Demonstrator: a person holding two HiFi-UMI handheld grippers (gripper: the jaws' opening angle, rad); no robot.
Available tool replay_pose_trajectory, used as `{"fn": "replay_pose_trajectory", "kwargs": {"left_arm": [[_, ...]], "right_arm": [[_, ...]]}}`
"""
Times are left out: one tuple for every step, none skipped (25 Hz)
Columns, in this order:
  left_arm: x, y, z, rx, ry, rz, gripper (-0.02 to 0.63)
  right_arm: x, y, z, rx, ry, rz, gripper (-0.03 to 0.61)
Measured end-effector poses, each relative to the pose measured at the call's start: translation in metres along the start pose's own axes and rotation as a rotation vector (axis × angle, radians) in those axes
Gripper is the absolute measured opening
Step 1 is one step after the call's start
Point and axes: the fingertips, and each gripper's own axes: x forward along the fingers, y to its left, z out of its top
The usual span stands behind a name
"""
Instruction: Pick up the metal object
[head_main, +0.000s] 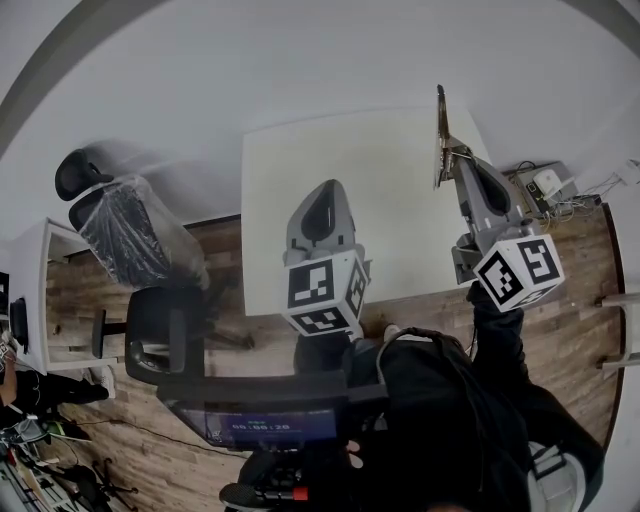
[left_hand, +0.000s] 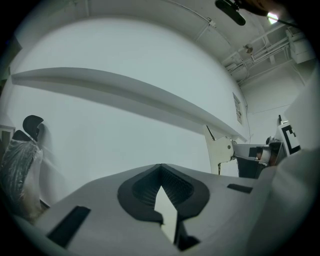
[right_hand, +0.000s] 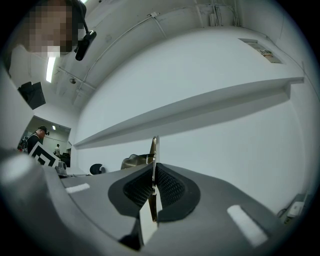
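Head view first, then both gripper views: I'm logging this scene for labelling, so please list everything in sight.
metal plate: one, silvery, thin, held edge-on above the table's far right corner
table: one, white, centre
office chairs: two, black, left of the table; one wrapped in clear plastic, one bare
desk: one, white, far left edge
screen: one, dark, bottom
cables: a tangle with a pale box, right of the table
floor: brown wood planks
left gripper: one, grey, shut and empty, over the table
right gripper: one, grey, shut on the metal plate
sleeve: dark, behind the right gripper
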Motion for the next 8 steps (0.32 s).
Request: {"fn": "replay_pose_trajectory", "kwargs": {"left_arm": [[0.0001,-0.0005,-0.0001,0.000,0.000,0.001,0.000],[0.0000,-0.0013,-0.0001,0.001,0.000,0.001,0.000],[-0.0004,-0.0024,-0.0003,0.001,0.000,0.001,0.000],[-0.0010,-0.0036,-0.0005,0.001,0.000,0.000,0.000],[-0.0014,-0.0046,-0.0007,0.002,0.000,0.000,0.000],[-0.0017,-0.0052,-0.0009,0.002,-0.001,0.000,0.000],[-0.0020,-0.0054,-0.0010,0.001,-0.001,0.000,0.000],[-0.0021,-0.0056,-0.0012,0.001,-0.002,0.001,0.000]], "right_arm": [[-0.0002,-0.0005,-0.0001,0.001,0.001,0.001,0.005],[-0.0008,-0.0010,-0.0001,0.001,0.001,0.001,0.005],[-0.0017,-0.0013,0.0001,0.001,0.001,0.002,0.005],[-0.0029,-0.0016,0.0002,0.001,0.001,0.002,0.005],[-0.0039,-0.0019,0.0004,0.000,0.001,0.002,0.005],[-0.0046,-0.0021,0.0004,-0.001,0.000,0.003,0.004],[-0.0050,-0.0022,0.0003,-0.001,0.000,0.004,0.005],[-0.0052,-0.0022,0.0002,-0.002,-0.001,0.004,0.005]]}}
